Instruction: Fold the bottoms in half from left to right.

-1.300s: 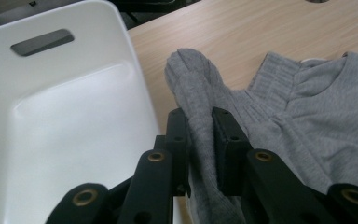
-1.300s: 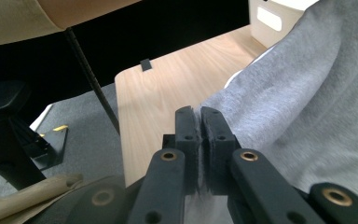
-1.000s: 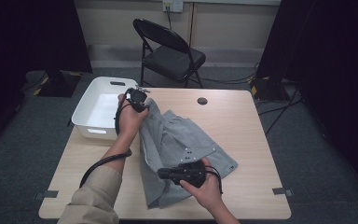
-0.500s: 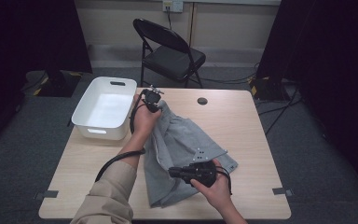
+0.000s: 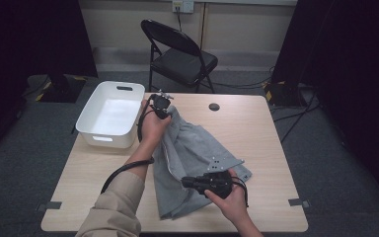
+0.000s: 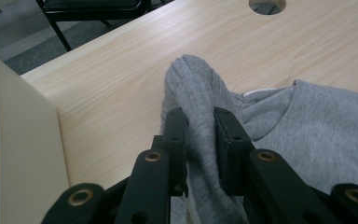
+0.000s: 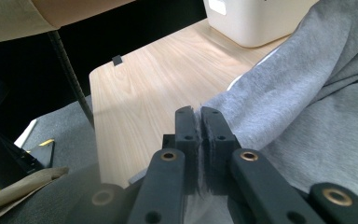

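Garment: a soft grey fabric garment (image 5: 197, 158) is spread at frame centre on the light wooden table (image 5: 266, 143).
Left gripper (image 6: 199, 126): clamped on a thick ribbed fold.
Right gripper (image 7: 199, 122): pinched on a thin edge.
Bin: a white plastic tub (image 5: 111, 114) is set at upper left.

From my seat, the garment (image 5: 192, 158) lies on the table (image 5: 261, 148). The tub (image 5: 111, 113) sits on the table's far left corner, the chair (image 5: 177, 54) behind the table, and the hole (image 5: 214, 106) beyond the garment.

Grey garment (image 6: 279, 121) cut off by right edge; white bin (image 6: 9, 154) cut off left.
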`<state>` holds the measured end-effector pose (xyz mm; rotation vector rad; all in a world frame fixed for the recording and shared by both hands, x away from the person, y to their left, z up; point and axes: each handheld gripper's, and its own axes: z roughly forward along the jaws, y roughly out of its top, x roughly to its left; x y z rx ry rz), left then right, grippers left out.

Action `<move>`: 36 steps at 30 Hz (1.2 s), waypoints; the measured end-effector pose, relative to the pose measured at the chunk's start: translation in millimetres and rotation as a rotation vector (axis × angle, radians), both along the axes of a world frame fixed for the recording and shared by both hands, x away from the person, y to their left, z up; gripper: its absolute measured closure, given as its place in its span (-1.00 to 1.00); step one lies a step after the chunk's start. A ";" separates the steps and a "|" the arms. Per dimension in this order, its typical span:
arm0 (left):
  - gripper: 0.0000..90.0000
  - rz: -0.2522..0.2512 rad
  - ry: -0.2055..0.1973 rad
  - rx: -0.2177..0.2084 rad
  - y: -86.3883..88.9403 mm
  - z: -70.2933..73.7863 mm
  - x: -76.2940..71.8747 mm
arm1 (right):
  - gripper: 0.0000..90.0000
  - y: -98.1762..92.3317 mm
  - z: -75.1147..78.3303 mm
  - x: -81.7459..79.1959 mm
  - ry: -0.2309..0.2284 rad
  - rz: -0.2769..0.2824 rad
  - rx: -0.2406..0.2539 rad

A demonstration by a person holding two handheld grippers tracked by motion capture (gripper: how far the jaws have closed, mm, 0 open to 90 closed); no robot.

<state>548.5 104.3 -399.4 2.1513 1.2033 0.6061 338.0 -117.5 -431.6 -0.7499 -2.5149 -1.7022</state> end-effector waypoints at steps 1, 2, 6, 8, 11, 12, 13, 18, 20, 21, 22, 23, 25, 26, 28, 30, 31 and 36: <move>0.70 0.000 -0.001 -0.002 1.6 0.7 -1.2 | 0.91 1.1 0.3 -0.5 -0.001 0.001 0.000; 0.70 -0.002 -0.001 -0.006 3.2 1.5 -2.6 | 0.92 2.2 0.5 -0.9 -0.001 0.003 -0.001; 0.73 0.000 -0.008 -0.015 10.6 7.7 -7.6 | 0.92 7.8 1.6 -2.4 -0.001 0.010 -0.005; 0.75 0.005 -0.012 -0.019 15.9 11.8 -10.4 | 0.92 11.7 3.4 -3.4 -0.004 0.018 -0.006; 0.77 0.016 -0.014 -0.011 23.7 16.4 -13.2 | 0.92 18.3 6.6 -4.2 -0.010 0.032 -0.010; 0.77 0.026 -0.016 -0.012 27.9 18.2 -14.0 | 0.92 20.2 7.6 -4.2 -0.012 0.035 -0.011; 0.77 0.030 -0.014 -0.016 31.6 19.8 -14.8 | 0.92 22.1 8.7 -4.1 -0.013 0.039 -0.009; 0.77 0.056 -0.008 -0.010 47.3 28.5 -18.3 | 0.92 28.4 12.1 -3.6 -0.015 0.051 -0.011; 0.77 0.067 -0.009 -0.016 51.8 30.0 -19.9 | 0.92 31.5 14.2 -3.5 -0.014 0.057 -0.008; 0.77 0.067 -0.008 -0.013 54.4 30.8 -20.9 | 0.92 33.3 15.1 -3.5 -0.015 0.061 -0.006; 0.77 0.070 -0.010 -0.016 57.1 31.3 -21.9 | 0.92 35.5 16.2 -3.8 -0.013 0.066 -0.004; 0.77 0.072 -0.013 -0.016 60.0 31.7 -22.7 | 0.92 38.0 17.3 -4.1 -0.015 0.072 -0.003; 0.77 0.080 -0.012 -0.018 65.8 32.9 -25.0 | 0.92 43.7 20.0 -4.9 -0.016 0.084 -0.001; 0.77 0.084 -0.012 -0.014 69.1 33.7 -26.4 | 0.92 45.8 20.9 -5.3 -0.017 0.088 0.001; 0.77 0.093 -0.013 -0.013 76.6 35.1 -29.1 | 0.92 51.5 23.2 -6.5 -0.020 0.101 0.001; 0.77 0.107 -0.009 -0.013 85.6 35.7 -32.1 | 0.92 57.7 25.4 -7.7 -0.023 0.113 0.003; 0.77 0.114 -0.007 -0.015 91.7 35.5 -34.0 | 0.92 61.0 26.2 -8.2 -0.025 0.120 0.004; 0.77 0.146 0.006 -0.026 112.3 31.6 -42.1 | 0.92 75.9 26.9 -9.0 -0.021 0.146 0.002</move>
